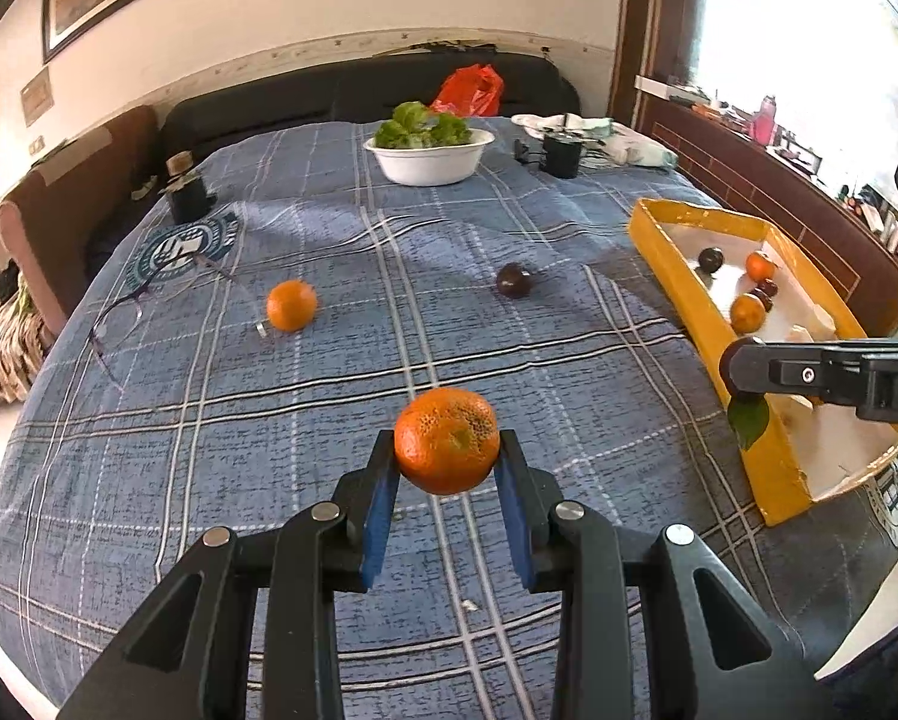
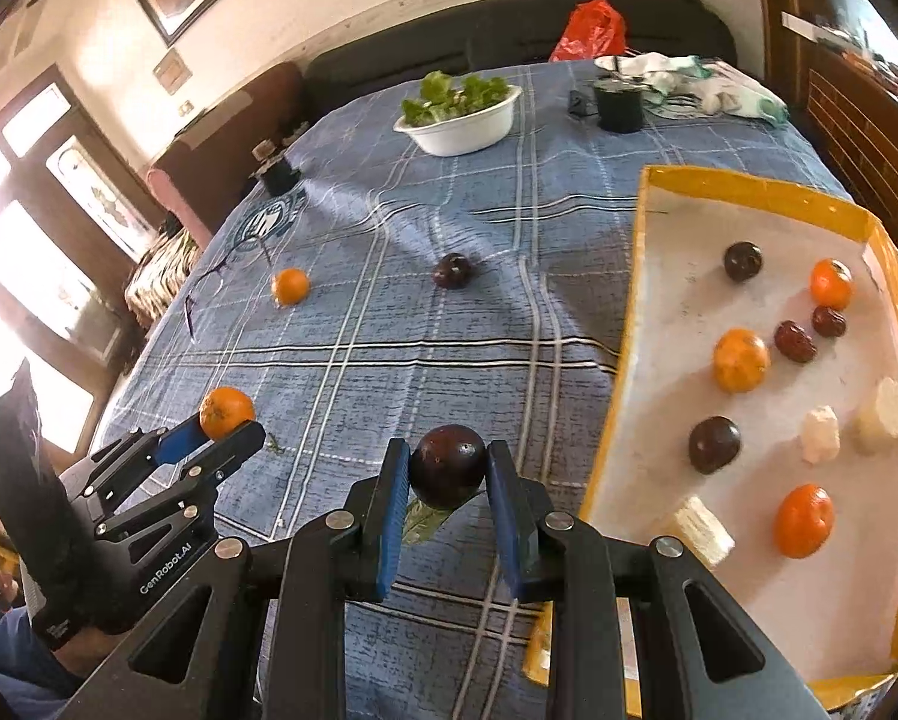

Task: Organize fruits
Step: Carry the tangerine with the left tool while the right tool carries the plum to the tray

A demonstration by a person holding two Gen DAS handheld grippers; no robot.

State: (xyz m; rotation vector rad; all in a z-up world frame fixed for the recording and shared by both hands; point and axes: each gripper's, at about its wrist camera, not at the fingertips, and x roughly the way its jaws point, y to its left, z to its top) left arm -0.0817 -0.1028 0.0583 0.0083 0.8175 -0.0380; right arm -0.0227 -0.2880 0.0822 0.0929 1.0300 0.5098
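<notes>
A tangerine (image 1: 447,440) is clamped by the left gripper (image 1: 447,450); a dark plum (image 2: 448,466) is clamped by the right gripper (image 2: 448,471), beside the yellow tray (image 2: 626,372).

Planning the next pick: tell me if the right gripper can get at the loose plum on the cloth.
Probably not yet: the right gripper is shut on a held plum. The loose plum lies unobstructed on the tablecloth.

Both wrist cams low over bed (image 1: 389,324), facing headboard; right one nearer tray (image 2: 635,324). Shared: bowl (image 1: 428,165), tray.
</notes>
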